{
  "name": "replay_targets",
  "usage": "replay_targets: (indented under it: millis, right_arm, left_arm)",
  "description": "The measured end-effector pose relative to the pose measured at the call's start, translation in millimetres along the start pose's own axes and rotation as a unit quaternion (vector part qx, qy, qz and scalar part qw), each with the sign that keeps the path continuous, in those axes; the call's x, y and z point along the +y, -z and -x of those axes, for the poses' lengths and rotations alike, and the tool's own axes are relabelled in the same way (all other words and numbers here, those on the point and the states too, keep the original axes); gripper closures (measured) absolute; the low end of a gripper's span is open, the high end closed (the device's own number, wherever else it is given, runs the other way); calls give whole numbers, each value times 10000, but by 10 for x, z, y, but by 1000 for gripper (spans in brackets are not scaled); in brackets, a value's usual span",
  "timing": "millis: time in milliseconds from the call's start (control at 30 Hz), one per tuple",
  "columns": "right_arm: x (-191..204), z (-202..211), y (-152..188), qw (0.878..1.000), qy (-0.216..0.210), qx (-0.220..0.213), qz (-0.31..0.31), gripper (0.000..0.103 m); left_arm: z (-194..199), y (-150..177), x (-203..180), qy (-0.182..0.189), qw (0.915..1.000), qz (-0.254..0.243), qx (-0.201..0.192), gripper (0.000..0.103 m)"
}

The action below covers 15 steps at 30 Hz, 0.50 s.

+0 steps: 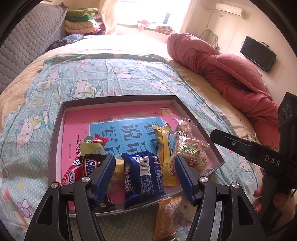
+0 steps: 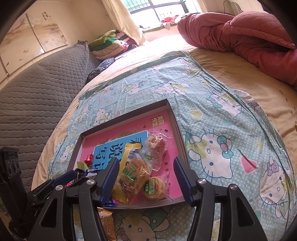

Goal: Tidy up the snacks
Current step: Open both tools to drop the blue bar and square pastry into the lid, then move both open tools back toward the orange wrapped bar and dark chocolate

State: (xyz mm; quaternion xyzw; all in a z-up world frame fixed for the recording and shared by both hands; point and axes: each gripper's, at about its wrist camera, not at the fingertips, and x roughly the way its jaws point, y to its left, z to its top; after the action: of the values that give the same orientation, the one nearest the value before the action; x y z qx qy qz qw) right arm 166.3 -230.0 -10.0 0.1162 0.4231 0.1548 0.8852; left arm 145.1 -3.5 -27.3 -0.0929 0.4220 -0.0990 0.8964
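Most of the snacks already sit in the tray (image 1: 61,118) on the bed (image 2: 232,77), including the blue packet (image 1: 143,174). An orange packet (image 1: 167,216) lies outside its near edge. Left gripper (image 1: 144,166) and right gripper (image 2: 146,174) both hang partly open, empty.

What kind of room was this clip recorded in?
Most likely a home bedroom. The snack tray sits on a bed spread with a cartoon-cat sheet, a rumpled red quilt lies further back, and folded blankets are stacked near a curtained window.
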Motion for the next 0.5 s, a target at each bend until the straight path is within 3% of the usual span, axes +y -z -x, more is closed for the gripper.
replay_targets:
  millis: [500]
  right_arm:
    - [72,176,27,9998,-90,-136,136,37]
  left_arm:
    - [235,48,34,-173,9998,10,-72,28]
